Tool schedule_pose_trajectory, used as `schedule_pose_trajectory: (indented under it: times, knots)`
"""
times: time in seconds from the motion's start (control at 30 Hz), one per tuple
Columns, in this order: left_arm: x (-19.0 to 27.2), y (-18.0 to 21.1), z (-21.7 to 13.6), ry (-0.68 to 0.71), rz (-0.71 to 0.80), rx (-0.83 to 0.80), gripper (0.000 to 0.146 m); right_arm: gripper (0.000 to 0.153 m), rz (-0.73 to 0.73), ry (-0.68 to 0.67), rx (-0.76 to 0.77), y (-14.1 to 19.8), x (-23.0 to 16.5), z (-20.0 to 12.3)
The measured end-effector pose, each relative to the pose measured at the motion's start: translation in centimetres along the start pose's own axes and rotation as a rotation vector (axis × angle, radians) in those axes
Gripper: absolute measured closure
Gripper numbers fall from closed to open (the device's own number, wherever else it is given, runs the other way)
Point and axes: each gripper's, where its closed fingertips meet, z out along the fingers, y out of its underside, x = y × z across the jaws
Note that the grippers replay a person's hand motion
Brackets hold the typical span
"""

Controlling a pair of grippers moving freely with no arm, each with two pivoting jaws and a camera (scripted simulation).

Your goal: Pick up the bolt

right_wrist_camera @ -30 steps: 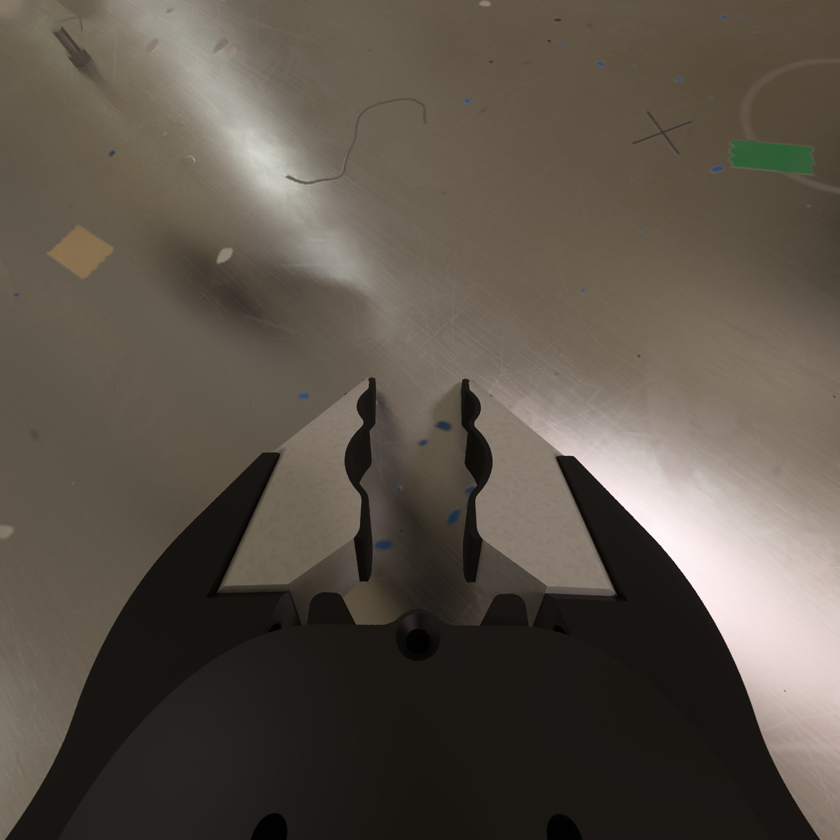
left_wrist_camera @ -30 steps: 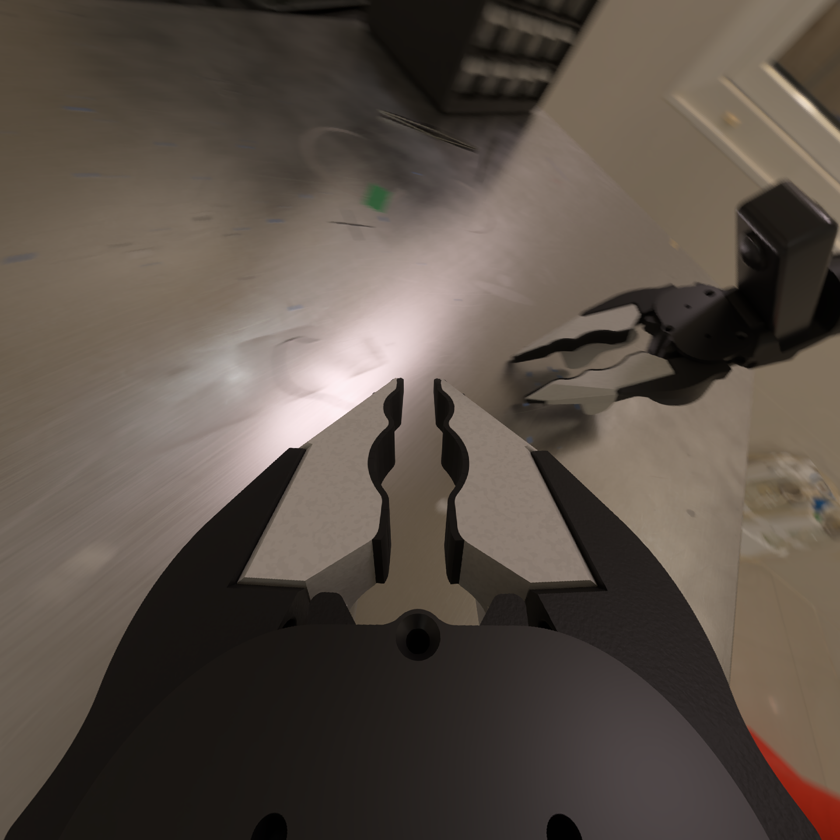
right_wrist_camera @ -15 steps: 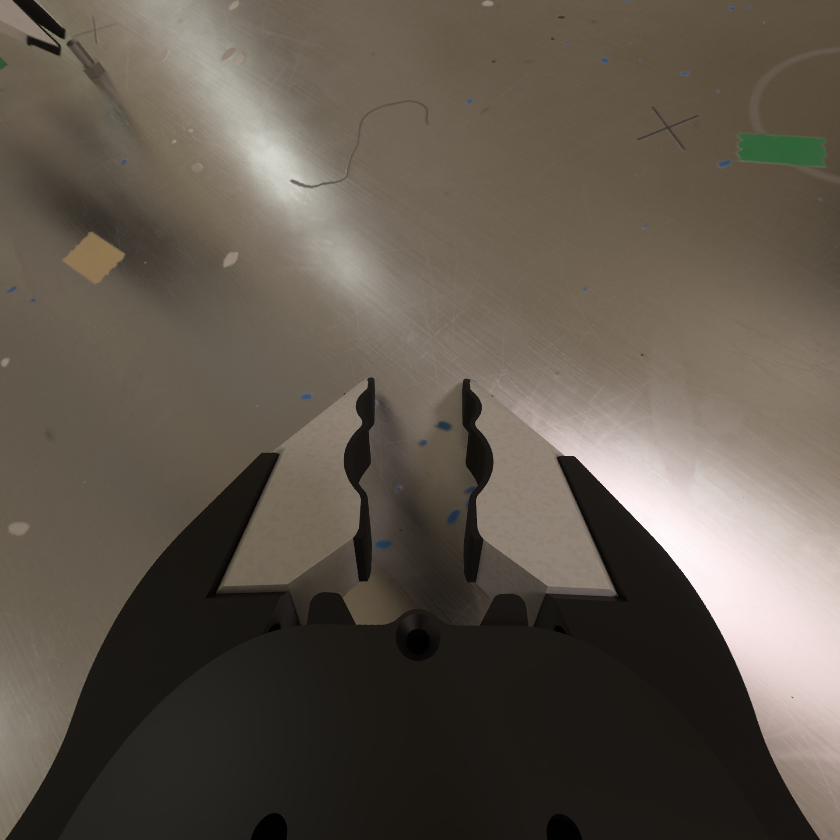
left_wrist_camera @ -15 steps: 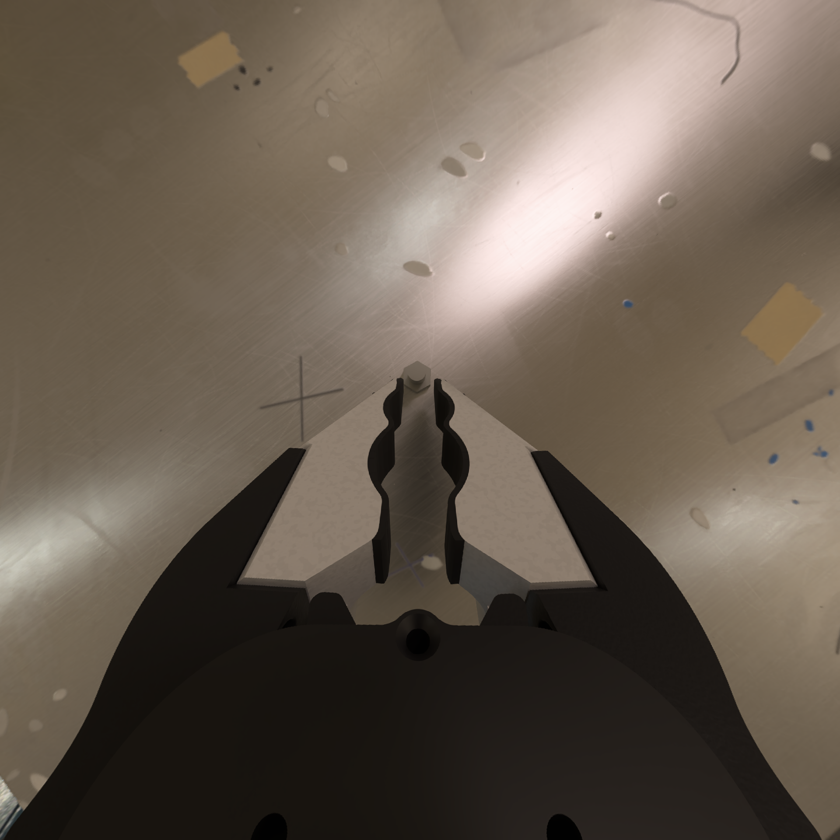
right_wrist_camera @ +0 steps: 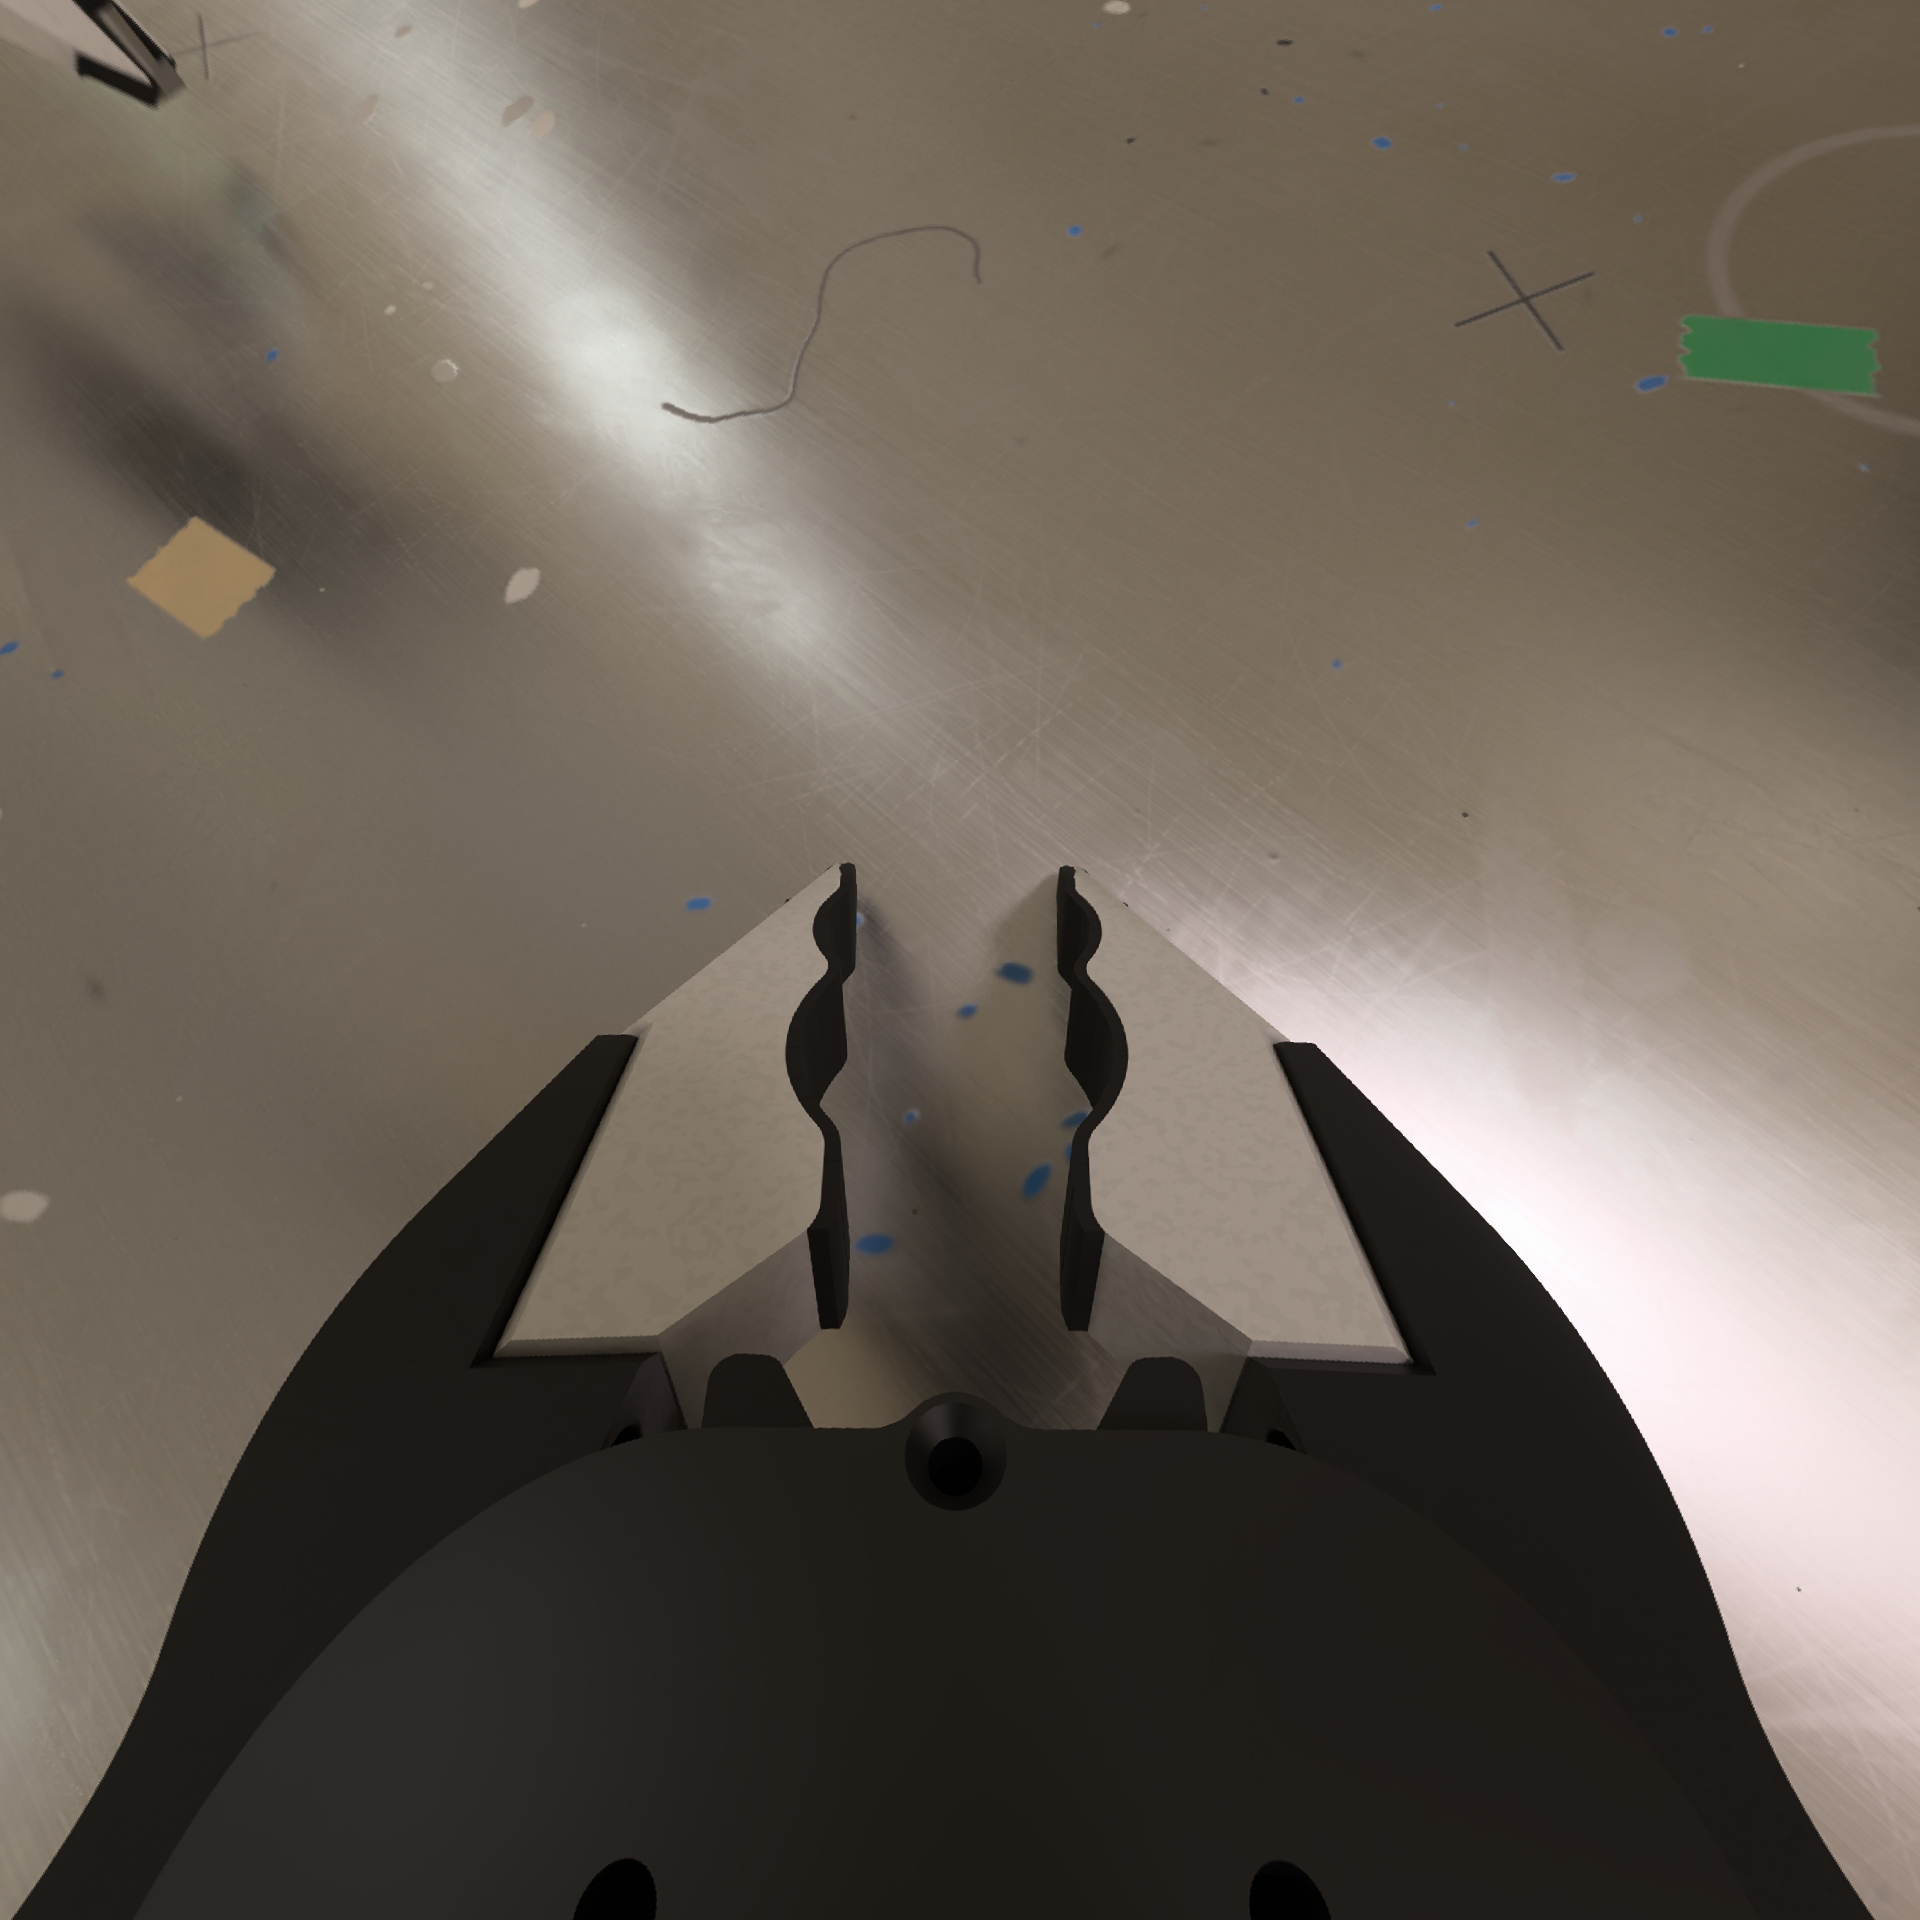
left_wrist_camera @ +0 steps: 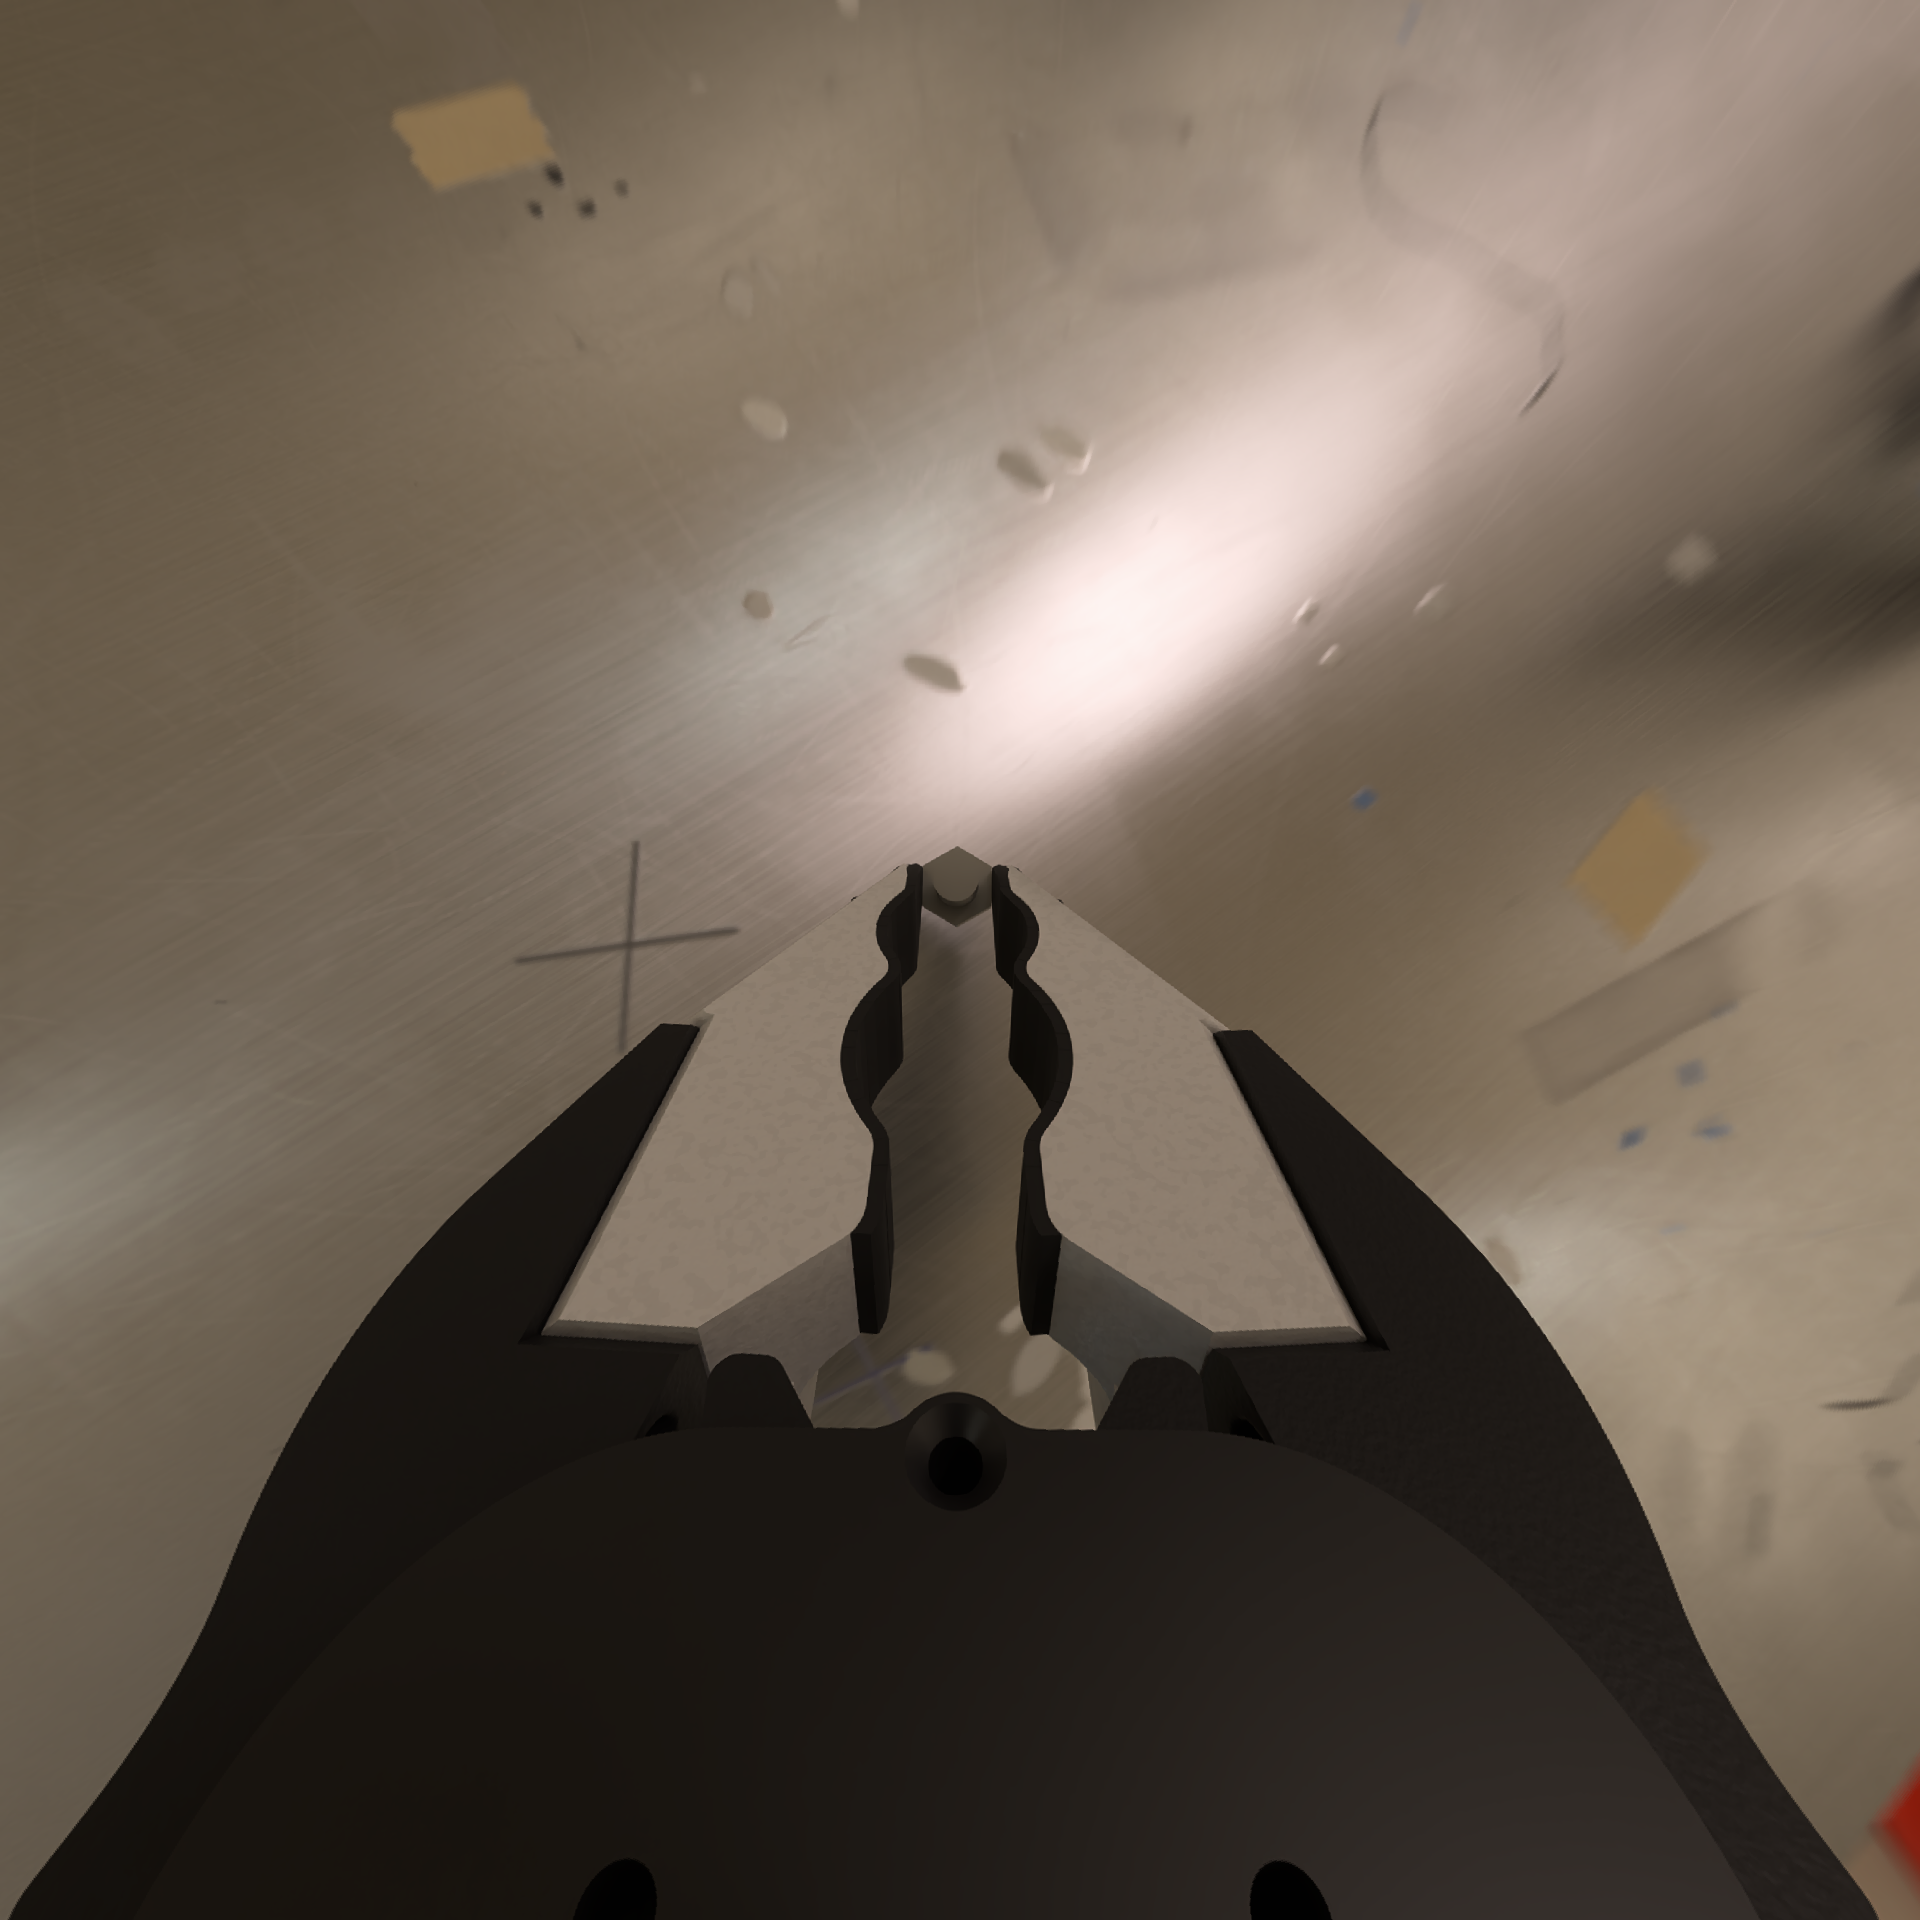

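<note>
At the tips of the left gripper [left_wrist_camera: 956, 883], in the left wrist view, sits the small grey metal bolt [left_wrist_camera: 956, 896], its hexagonal head seen end-on and clamped between the two narrowly spaced fingertips. Beneath lies a scratched, brushed-metal tabletop [left_wrist_camera: 312, 623], blurred toward the right. A thin pencilled cross [left_wrist_camera: 628, 940] is drawn left of the fingers, a ragged tan square of tape [left_wrist_camera: 473, 133] lies far up on the left, and a second tan tape patch [left_wrist_camera: 1640, 864] lies on the right.

In the right wrist view, the right gripper [right_wrist_camera: 954, 883] hovers above the same tabletop [right_wrist_camera: 1351, 727] with its fingers parted and nothing between them. Ahead lie a curled grey thread [right_wrist_camera: 821, 332], a green strip of tape [right_wrist_camera: 1779, 355] far right, and a tan tape square [right_wrist_camera: 201, 577] on the left.
</note>
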Motion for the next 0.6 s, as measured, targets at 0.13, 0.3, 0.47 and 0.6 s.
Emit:
schedule_pose_trajectory:
  times: [0.13, 0.3, 0.47, 0.6]
  knots:
    - [2.3, -4.0, -1.9, 0.263, -0.286, 0.268, 0.133, 0.114, 0.0, 0.001, 0.0, 0.0, 0.0, 0.0]
    - [6.5, -8.1, -3.4, 0.641, -0.611, 0.434, 0.133, 0.119, 0.04, 0.043, 0.005, 0.0, 1.0, -0.1]
    - [10.3, -10.6, -3.2, 0.895, -0.815, 0.487, 0.133, 0.116, 0.11, -0.002, 0.054, -0.4, 1.5, -0.8]
    - [13.5, -12.1, -2.5, 0.978, -0.814, 0.492, 0.133, 0.116, 0.04, -0.058, 0.167, -2.1, -0.1, -1.7]
